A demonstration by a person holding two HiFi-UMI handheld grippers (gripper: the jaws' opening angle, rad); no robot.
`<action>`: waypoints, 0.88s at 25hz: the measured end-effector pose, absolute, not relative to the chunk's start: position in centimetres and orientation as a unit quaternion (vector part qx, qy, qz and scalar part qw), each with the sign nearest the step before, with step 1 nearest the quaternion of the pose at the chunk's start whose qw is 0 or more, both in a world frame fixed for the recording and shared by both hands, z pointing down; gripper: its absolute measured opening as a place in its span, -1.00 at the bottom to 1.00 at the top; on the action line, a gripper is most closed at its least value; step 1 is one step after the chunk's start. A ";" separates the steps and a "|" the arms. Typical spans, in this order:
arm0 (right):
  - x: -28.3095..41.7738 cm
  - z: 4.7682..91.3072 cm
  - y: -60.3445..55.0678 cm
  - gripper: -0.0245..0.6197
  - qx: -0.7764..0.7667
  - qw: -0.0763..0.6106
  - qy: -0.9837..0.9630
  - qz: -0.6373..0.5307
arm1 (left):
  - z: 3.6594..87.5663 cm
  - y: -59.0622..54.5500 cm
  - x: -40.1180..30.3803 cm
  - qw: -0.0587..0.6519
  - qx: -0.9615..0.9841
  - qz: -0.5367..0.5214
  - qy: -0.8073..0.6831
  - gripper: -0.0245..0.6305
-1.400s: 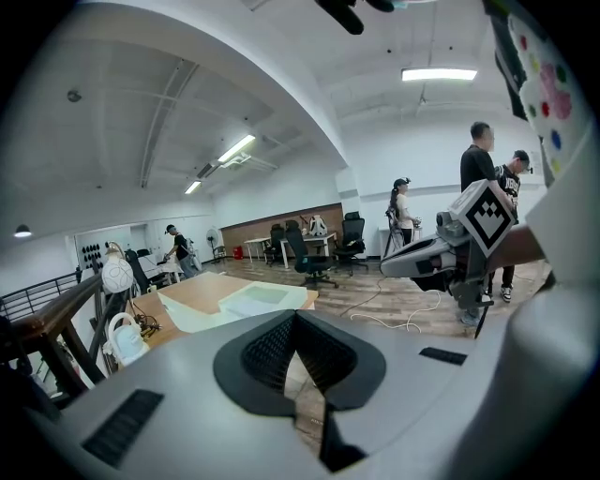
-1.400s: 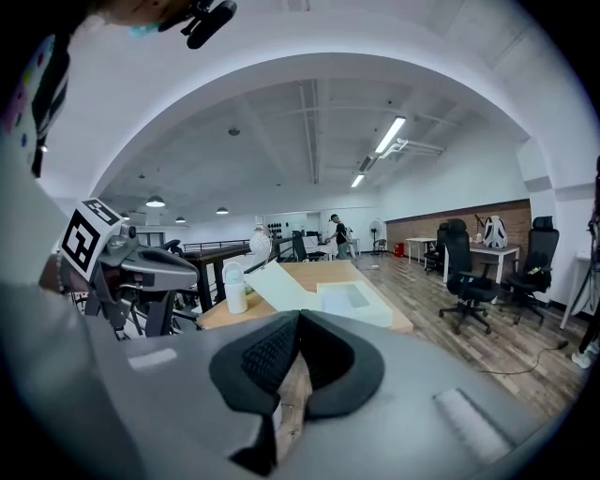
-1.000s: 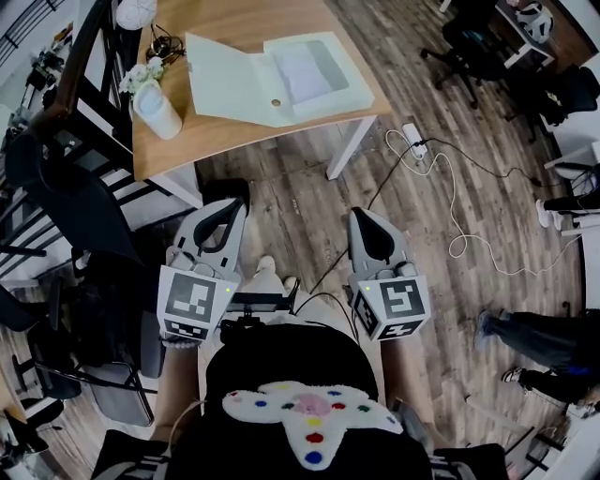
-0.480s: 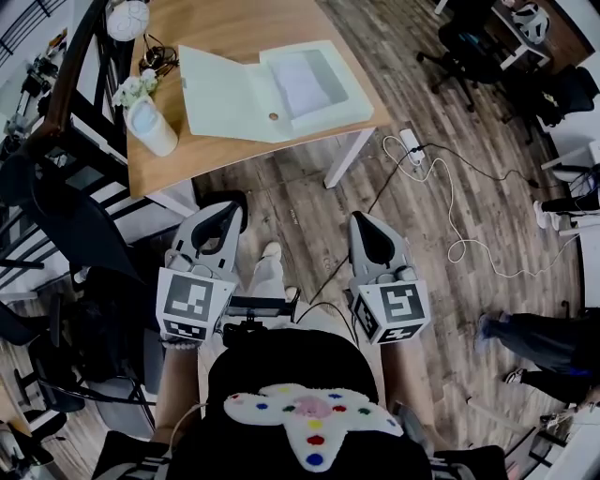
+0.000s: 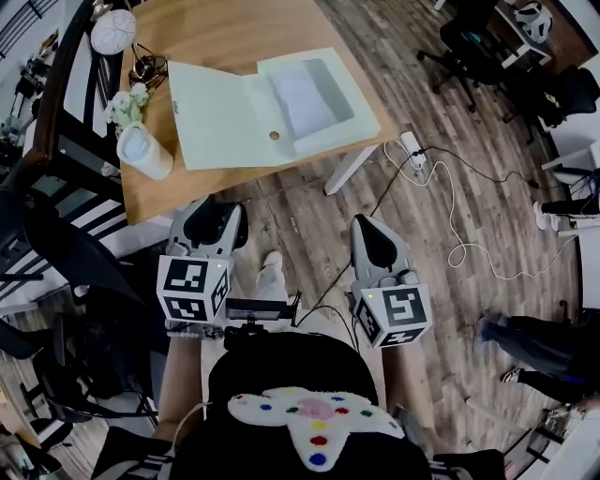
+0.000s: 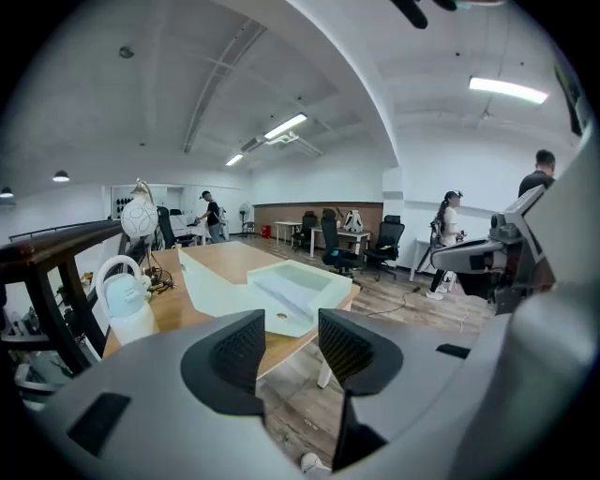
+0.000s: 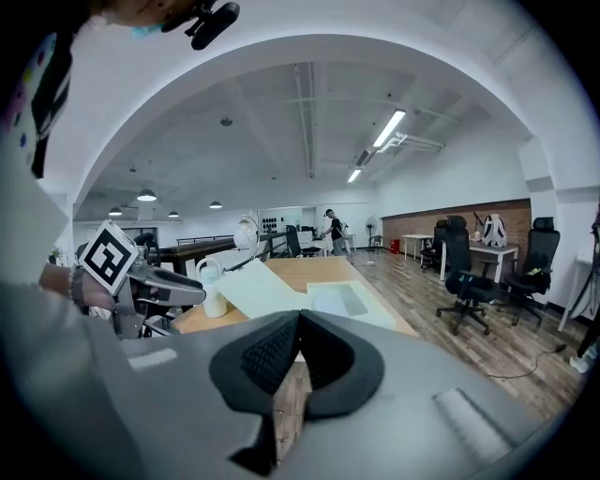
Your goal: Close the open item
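Ahead of the left tool [image 5: 210,223] and right tool [image 5: 372,242], well apart from both, the open box [image 5: 314,94] lies on the worktop [image 5: 234,28], its lid [image 5: 211,117] flat on the left tool's side. The left tool's jaws have just been opening, with nothing between them; the right tool's are pressed together. It is probably best to catch the lid's outer edge and fold it over squarely.

Lit from above by long ceiling lamps [image 6: 286,125], bright and even in both gripper views. Darker and slightly bluish in the head view, with heavy vignette toward the corners and near black at the left edge. Only a soft shadow below the table [image 5: 234,37] on the wooden floor [image 5: 309,216]. No hard glare; a little washed out on the pale open box [image 5: 225,112]. Strong fisheye bending at the borders, with a round black frame in the gripper views. Soft focus on the left gripper [image 6: 291,342] and the right gripper [image 7: 298,323] close to the lens, sharper farther into the room.
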State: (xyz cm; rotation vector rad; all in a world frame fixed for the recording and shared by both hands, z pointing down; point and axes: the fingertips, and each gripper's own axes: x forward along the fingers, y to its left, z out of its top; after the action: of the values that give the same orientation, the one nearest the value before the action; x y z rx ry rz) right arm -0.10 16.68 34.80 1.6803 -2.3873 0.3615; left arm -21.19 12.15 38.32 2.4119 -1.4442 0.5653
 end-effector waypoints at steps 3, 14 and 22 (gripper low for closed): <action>-0.3 35.1 14.6 -0.90 0.569 0.109 -0.805 0.127 | 39.9 9.6 -22.3 0.178 0.819 0.189 -0.512 -0.29; -2.3 35.8 9.2 -0.90 0.573 0.123 -0.799 0.136 | 43.1 3.1 -25.6 0.265 0.796 0.158 -0.521 -0.18; -3.4 35.6 5.6 -0.90 0.581 0.129 -0.793 0.131 | 42.3 0.4 -24.9 0.274 0.817 0.148 -0.486 -0.24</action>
State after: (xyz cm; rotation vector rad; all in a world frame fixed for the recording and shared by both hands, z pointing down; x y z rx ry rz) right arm -3.40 5.57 35.60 1.6890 -2.3055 0.3820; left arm -24.95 0.35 42.33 2.1967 -1.3082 0.3974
